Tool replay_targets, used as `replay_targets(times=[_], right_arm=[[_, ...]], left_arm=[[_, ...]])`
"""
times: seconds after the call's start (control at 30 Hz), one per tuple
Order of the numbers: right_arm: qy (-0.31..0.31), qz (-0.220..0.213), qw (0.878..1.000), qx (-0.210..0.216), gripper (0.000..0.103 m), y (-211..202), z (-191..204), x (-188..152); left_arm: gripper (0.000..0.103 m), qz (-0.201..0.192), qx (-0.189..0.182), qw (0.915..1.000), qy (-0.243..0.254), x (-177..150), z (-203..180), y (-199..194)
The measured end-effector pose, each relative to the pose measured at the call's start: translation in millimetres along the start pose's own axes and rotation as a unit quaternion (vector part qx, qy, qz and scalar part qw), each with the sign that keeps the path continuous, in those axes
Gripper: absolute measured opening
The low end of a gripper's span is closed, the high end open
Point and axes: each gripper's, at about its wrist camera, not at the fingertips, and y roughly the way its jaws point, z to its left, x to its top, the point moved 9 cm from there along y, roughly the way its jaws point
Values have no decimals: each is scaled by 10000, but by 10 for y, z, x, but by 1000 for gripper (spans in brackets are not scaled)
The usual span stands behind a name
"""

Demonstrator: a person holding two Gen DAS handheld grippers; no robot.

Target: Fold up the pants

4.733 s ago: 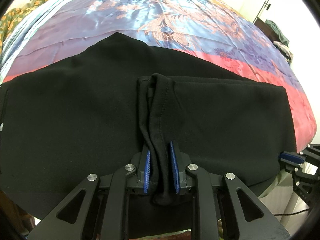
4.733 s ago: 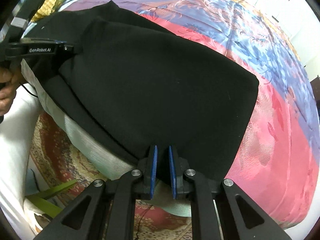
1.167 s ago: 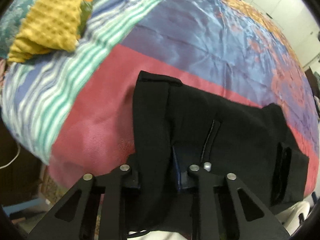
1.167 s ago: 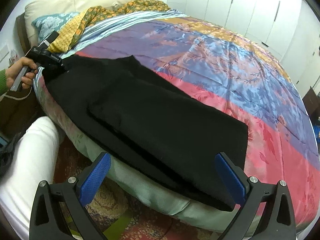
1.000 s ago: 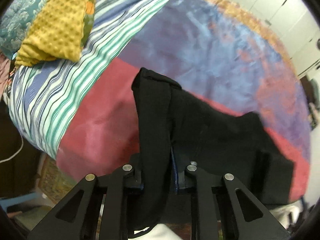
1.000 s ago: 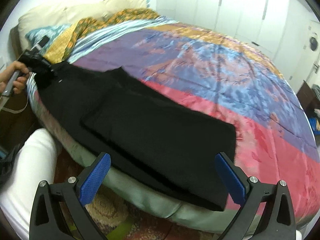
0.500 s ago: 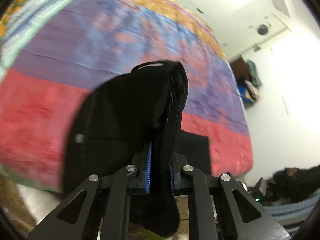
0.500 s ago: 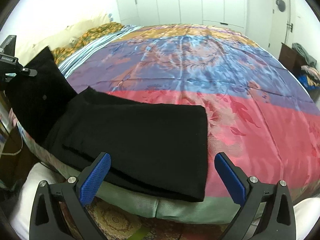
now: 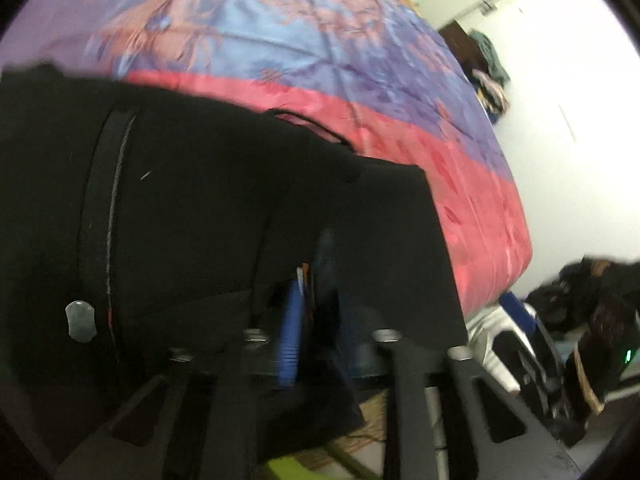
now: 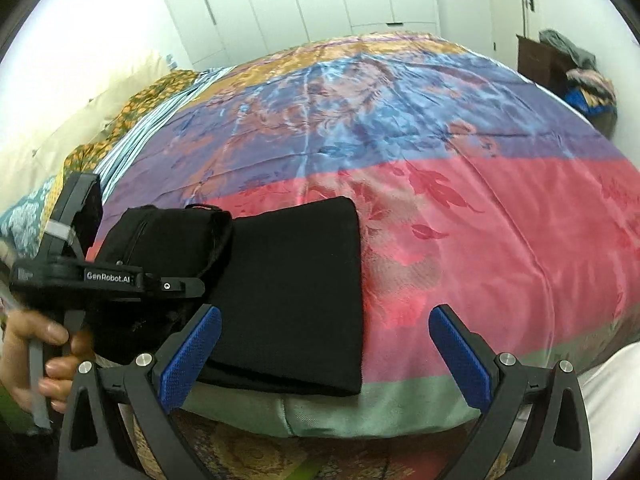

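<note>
The black pants (image 10: 296,288) lie along the near edge of the bed, legs folded flat. My left gripper (image 9: 316,320) is shut on the waistband end of the pants (image 9: 180,216), holding it lifted over the folded legs; the fly seam and a metal button (image 9: 80,320) show at left. In the right wrist view the left gripper (image 10: 176,286) sits at the left with the bunched waist (image 10: 168,236) draped on it. My right gripper (image 10: 326,344) is wide open and empty, just in front of the bed edge, near the pants' near edge.
The bed has a satin cover (image 10: 460,208) in red, purple and blue bands. Pillows and a patterned blanket (image 10: 120,120) lie at the head. White wardrobes (image 10: 320,4) stand behind. A dark cabinet with clothes (image 10: 560,64) is at far right. A patterned rug (image 10: 248,456) lies below.
My left gripper has carried the waistband end rightward over the folded legs, doubling the pants. The right gripper stays open and has shifted slightly.
</note>
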Motion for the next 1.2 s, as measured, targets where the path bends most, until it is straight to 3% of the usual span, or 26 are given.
replay_targets(times=[0.03, 0.1, 0.17, 0.23, 0.37, 0.43, 0.5, 0.6, 0.67, 0.73, 0.77, 0.83, 0.9, 1.07, 1.2], right_arm=[[71, -13, 10000, 38, 102, -6, -17, 5], [221, -98, 9996, 116, 102, -41, -56, 22], [345, -181, 9991, 165, 102, -74, -95, 40], [498, -258, 9982, 220, 103, -115, -146, 44], [775, -168, 9957, 476, 102, -57, -165, 47], [790, -59, 9945, 690, 102, -13, -84, 42], [724, 45, 9917, 1061, 102, 6, 89, 43], [645, 223, 9816, 1783, 102, 27, 422, 77], [720, 419, 9716, 2214, 102, 66, 592, 95], [859, 702, 9584, 2631, 102, 139, 751, 103], [927, 840, 9533, 2750, 101, 185, 798, 94], [1098, 1296, 9389, 2993, 93, 335, 889, 42], [1201, 1715, 9280, 3082, 84, 498, 963, -29], [924, 2253, 9312, 2713, 78, 834, 1076, -165], [1010, 2462, 9156, 3015, 70, 933, 1258, -171]], left_arm=[[65, -83, 206, 9994, 257, -21, -97, -135], [77, -522, 342, 9952, 748, -22, -283, -496], [81, -980, 315, 9900, 966, -21, -363, -897], [85, -1516, 429, 9840, 833, 29, -217, -1330], [79, -2155, 1258, 9683, 86, 38, 511, -1797], [58, -2037, 1598, 9657, -184, -25, 844, -1696], [46, -1772, 1711, 9691, -109, -71, 936, -1425], [39, -1362, 1911, 9711, 428, -251, 858, -923], [38, -1220, 1844, 9711, 898, -377, 645, -689], [39, -1250, 2096, 9606, 1329, -442, 505, -620], [39, -1264, 2196, 9573, 1393, -459, 486, -607], [39, -1293, 2090, 9607, 1288, -464, 513, -627], [40, -1312, 1889, 9664, 1145, -482, 541, -652], [40, -1397, 1842, 9659, 1163, -416, 527, -574], [41, -1529, 1757, 9656, 1157, -390, 523, -491]])
